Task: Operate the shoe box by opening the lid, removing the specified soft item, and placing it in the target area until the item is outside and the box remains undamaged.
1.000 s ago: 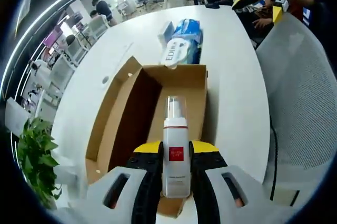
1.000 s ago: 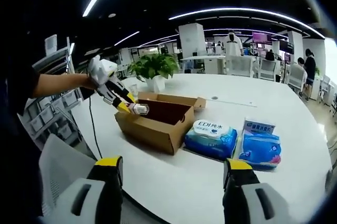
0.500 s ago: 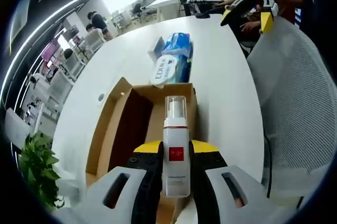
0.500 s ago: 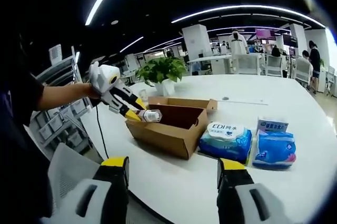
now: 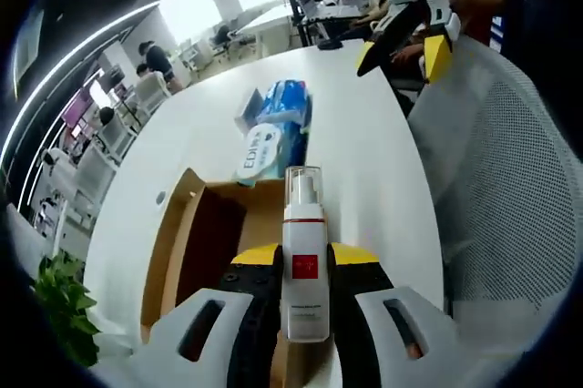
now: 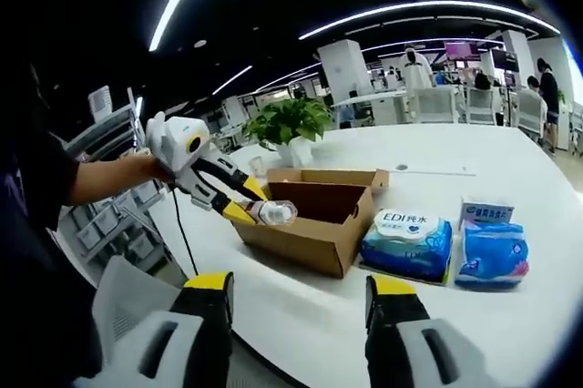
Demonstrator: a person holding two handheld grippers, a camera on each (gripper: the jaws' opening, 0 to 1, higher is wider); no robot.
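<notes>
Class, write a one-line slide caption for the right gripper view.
Left tongs hold a pump bottle over the open cardboard box on a white table.

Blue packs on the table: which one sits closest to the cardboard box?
The EDI wipes pack with the white oval label, right beside the cardboard box. The other blue pack lies beyond it.

Box (image 6: 314, 224) open-topped; wipes pack (image 6: 407, 244) just beside.

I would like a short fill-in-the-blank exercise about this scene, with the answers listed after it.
1. The left tongs are shut on a ____.
2. The box stands ____ on the table.
3. The right tongs are open and hold ____.
4. The two wipe packs lie ____ the box.

Answers: bottle; open; nothing; outside
</notes>
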